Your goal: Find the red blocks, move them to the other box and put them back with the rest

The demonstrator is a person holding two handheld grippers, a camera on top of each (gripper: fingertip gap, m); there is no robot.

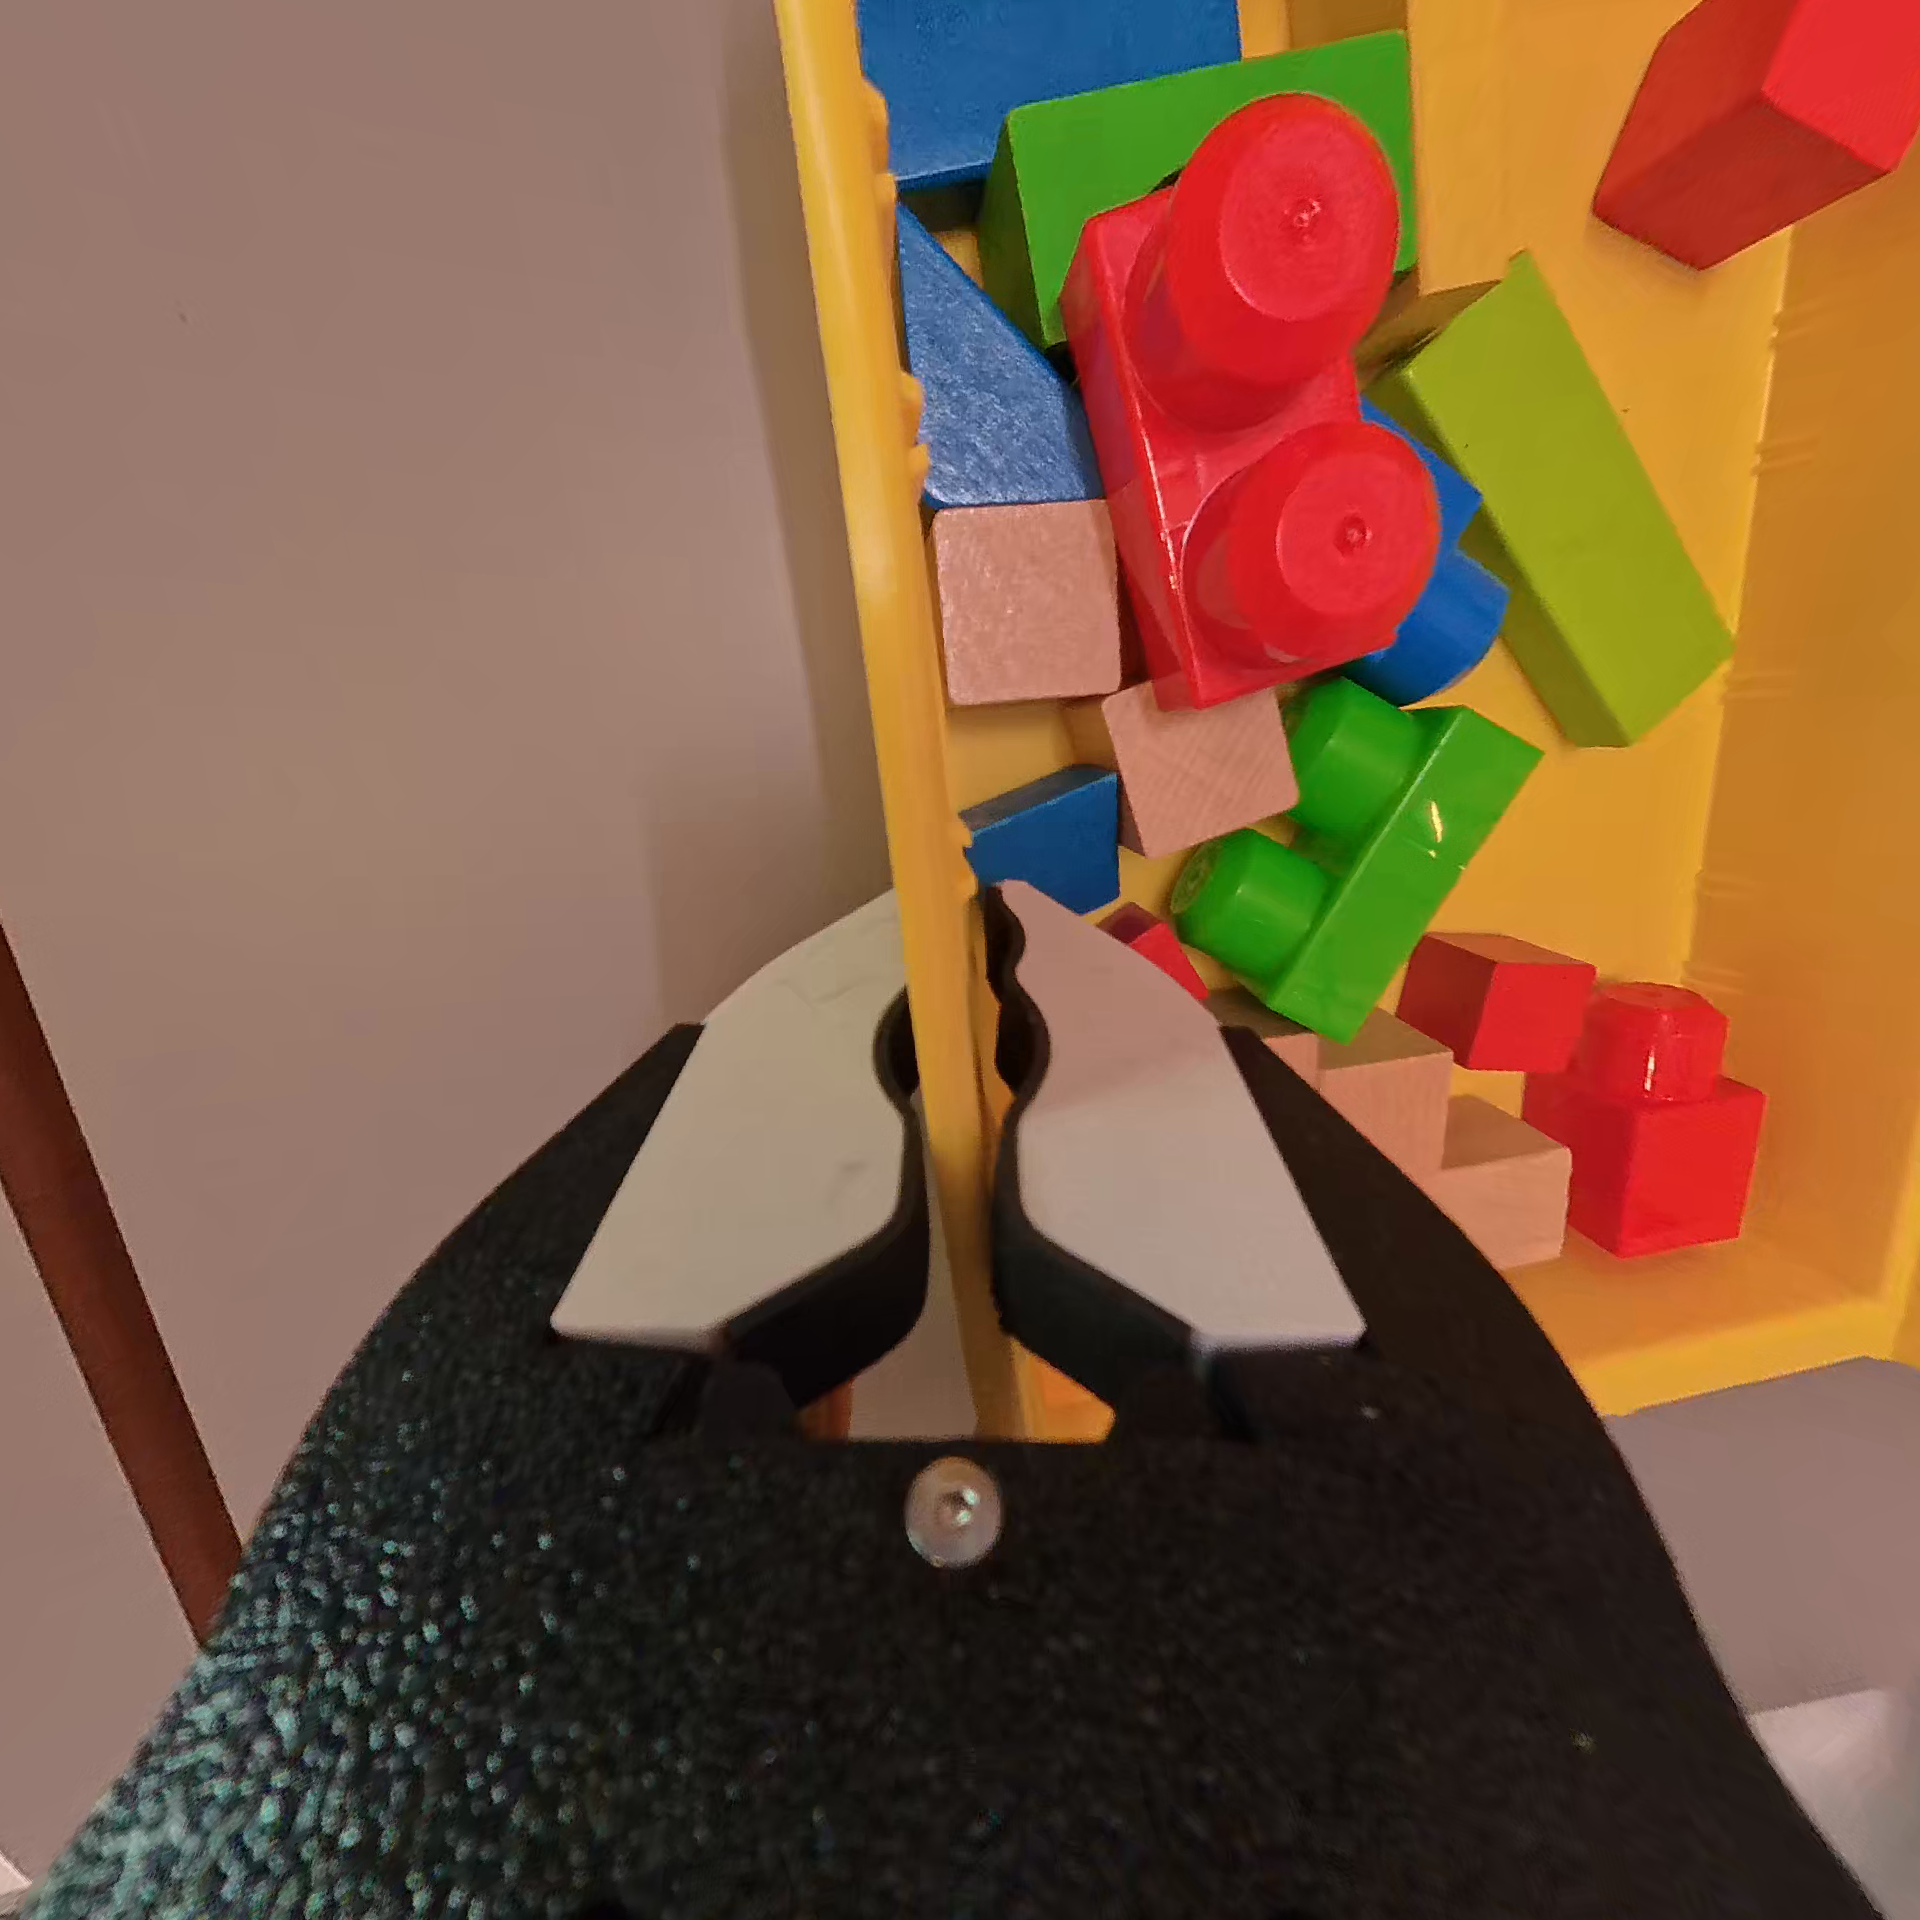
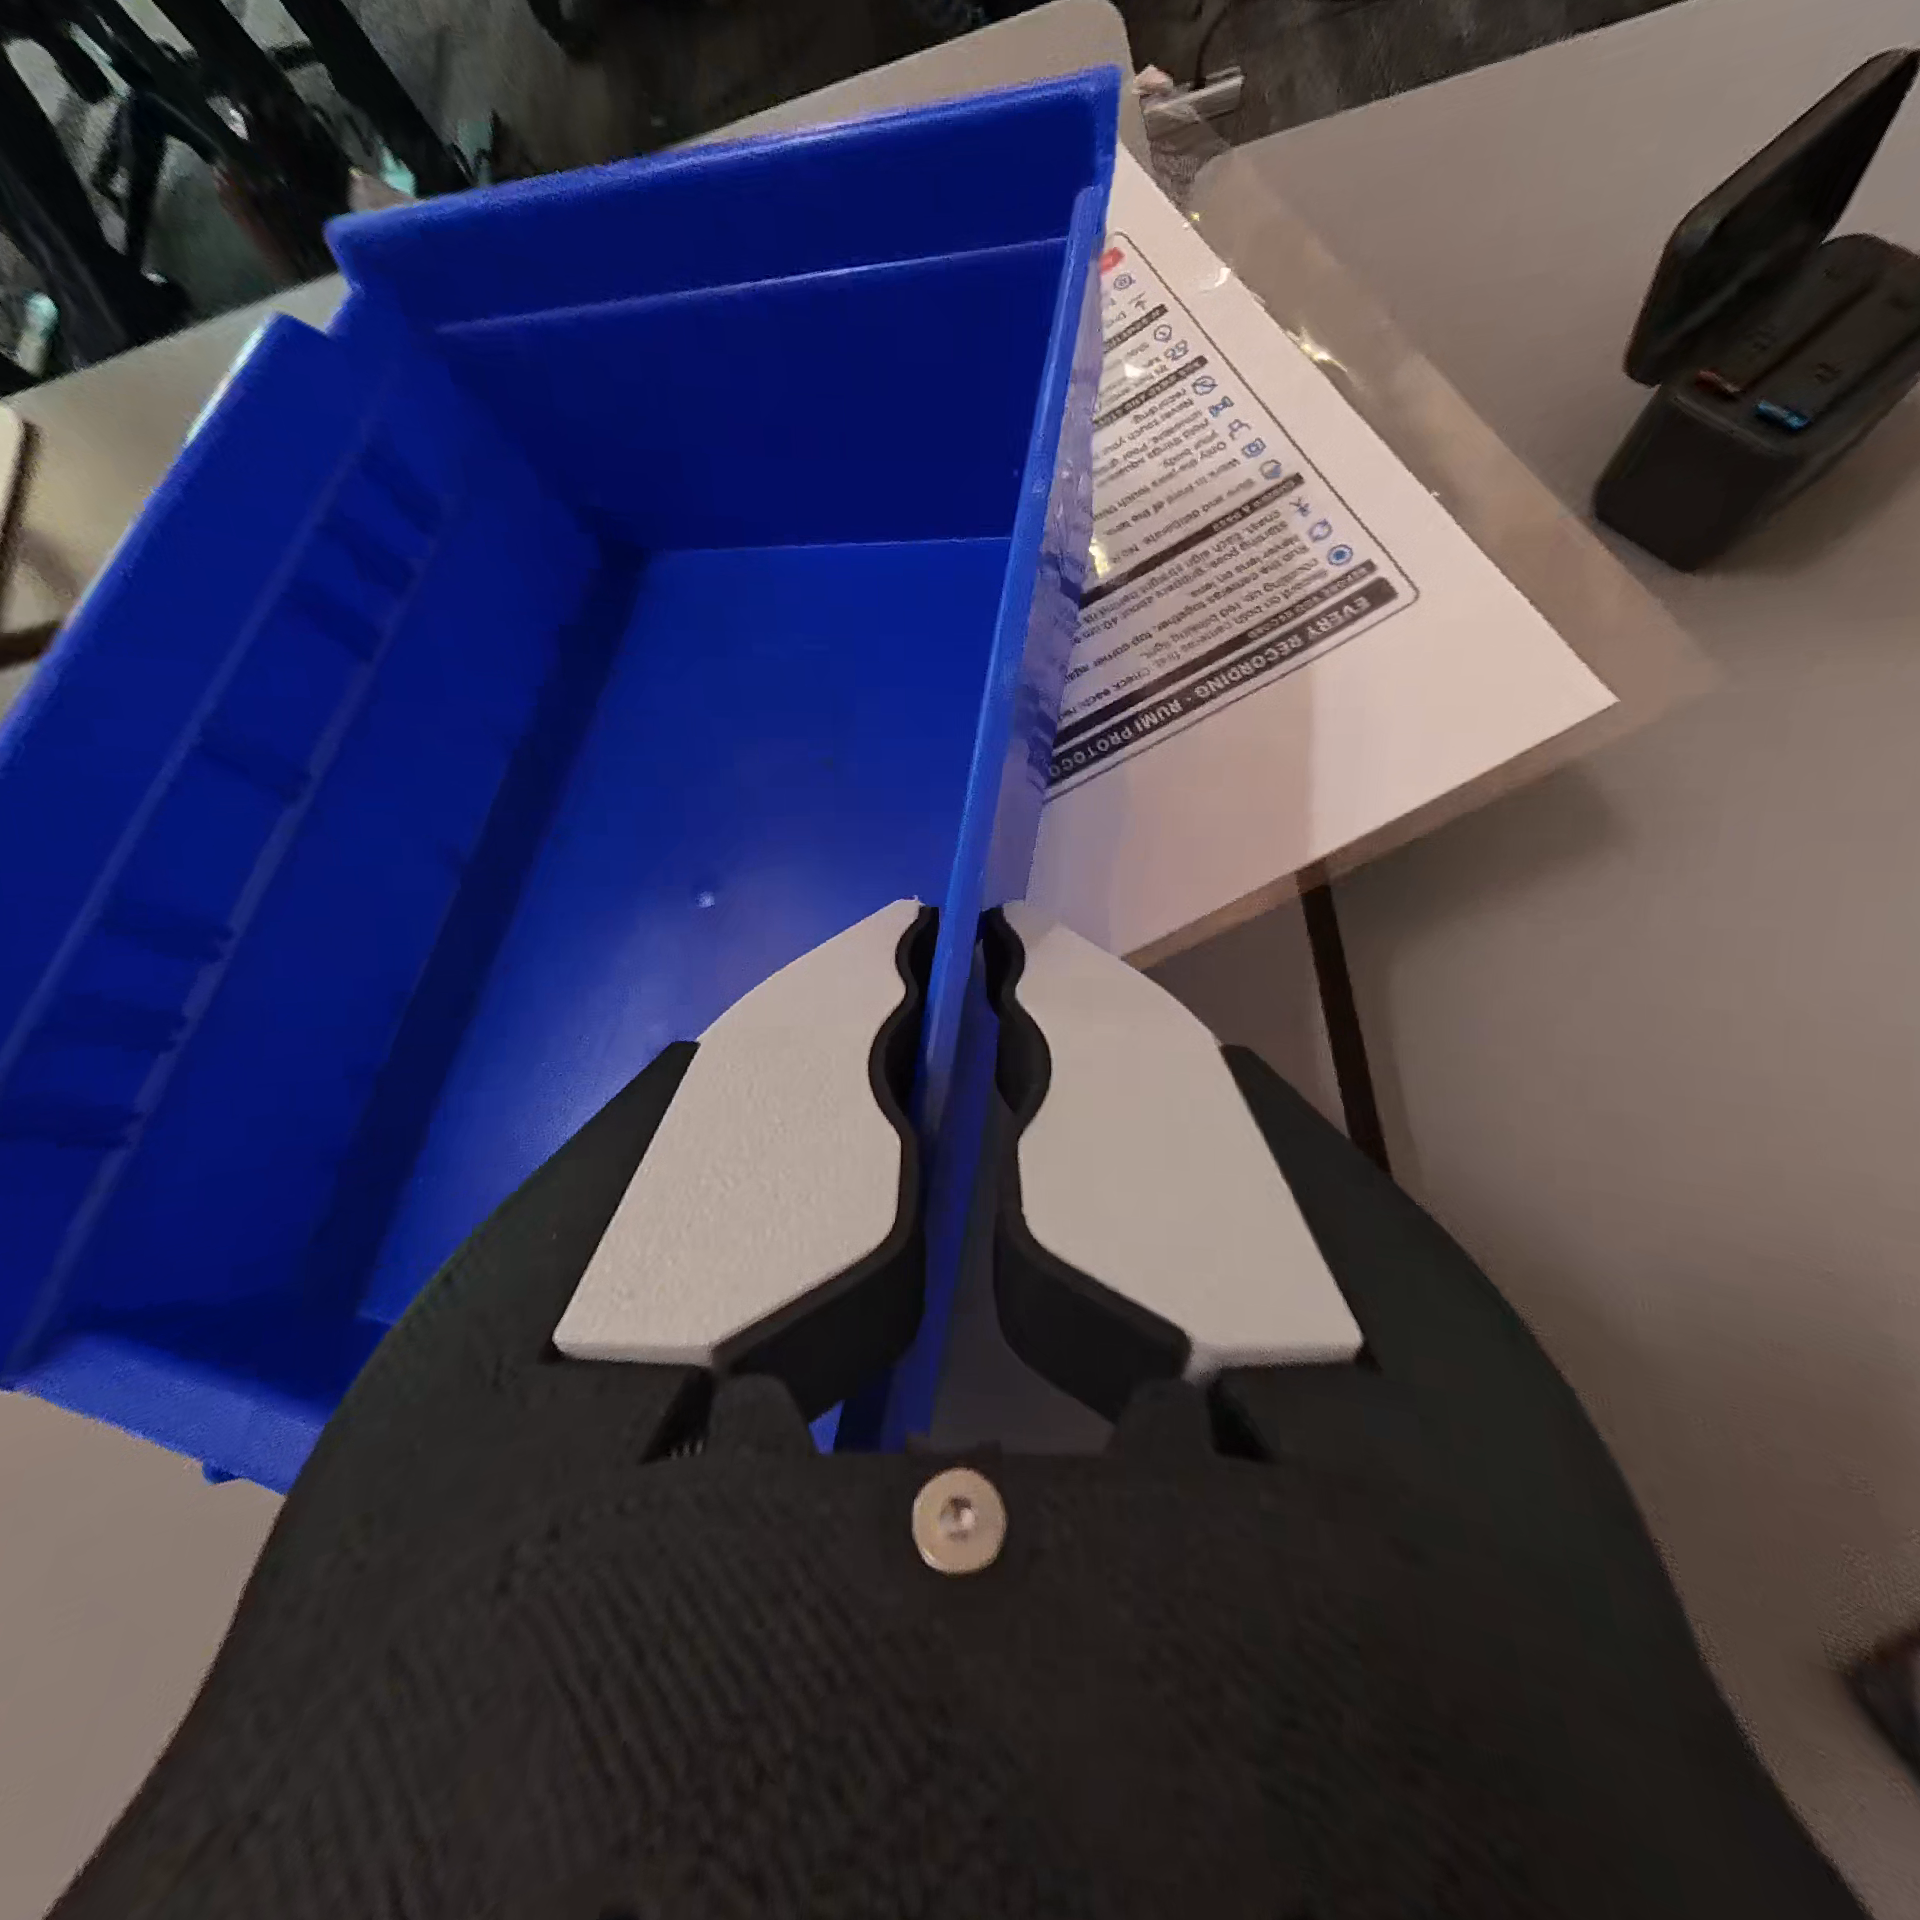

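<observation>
On a grey table, 2 grippers clamp box walls: left gripper the yellow box of mixed blocks, right gripper the blue box.

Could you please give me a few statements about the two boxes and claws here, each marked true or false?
1. The left claw is clamped on the yellow box's wall. True.
2. The blue box holds red blocks. False: nothing shows inside it.
3. The right claw grips the blue box's side wall. True.
4. Only red blocks lie in the yellow box. False: green, blue and bare wooden ones lie there too.
5. A printed sheet lies beside the blue box. True.
</observation>
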